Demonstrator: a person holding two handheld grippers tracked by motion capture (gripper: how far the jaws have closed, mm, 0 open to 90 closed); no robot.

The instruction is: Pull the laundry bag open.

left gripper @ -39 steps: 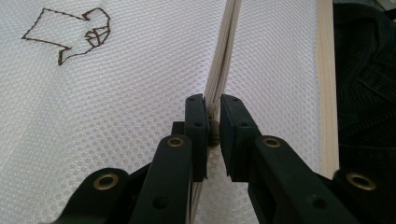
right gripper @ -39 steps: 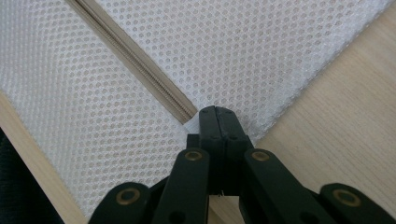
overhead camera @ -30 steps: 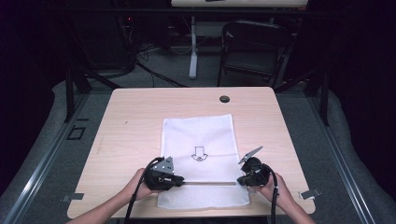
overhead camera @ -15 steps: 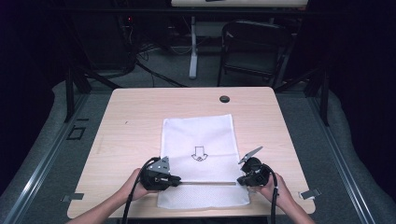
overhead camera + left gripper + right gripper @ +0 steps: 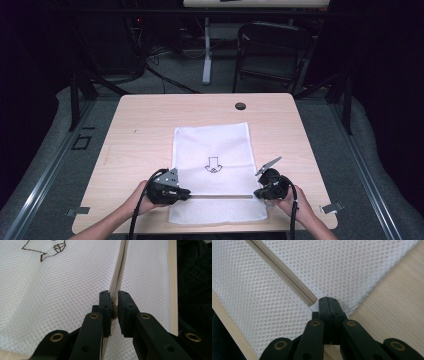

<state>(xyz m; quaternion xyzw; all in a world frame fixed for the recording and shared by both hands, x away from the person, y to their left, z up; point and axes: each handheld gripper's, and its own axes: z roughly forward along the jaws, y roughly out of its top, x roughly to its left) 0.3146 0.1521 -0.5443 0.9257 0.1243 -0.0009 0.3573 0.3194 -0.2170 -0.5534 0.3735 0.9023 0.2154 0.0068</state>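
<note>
High view: a white mesh bag is laid flat on the table, its zipper running across near the person's edge. The left gripper is held at the zipper's left end and the right gripper at its right end; a black grommet is seen well beyond the bag's far edge.

Left gripper view: the jaws are nearly closed, and the zipper's slider is pinched between the pads. The zipper tape is lifted from the mesh just ahead of the jaws. An arrow print is seen farther along the bag.

Right gripper view: the jaws are fully closed on the bag's edge, just at the zipper's end, with bare table beside the mesh.

Risks, as judged: the slider is small and is gripped near the pad tips, so it may slip free if the pull is made off the zipper's line. Should the right grip on the thin mesh give way, the bag would be dragged along with the slider and bunched, and the zipper would jam rather than run.
</note>
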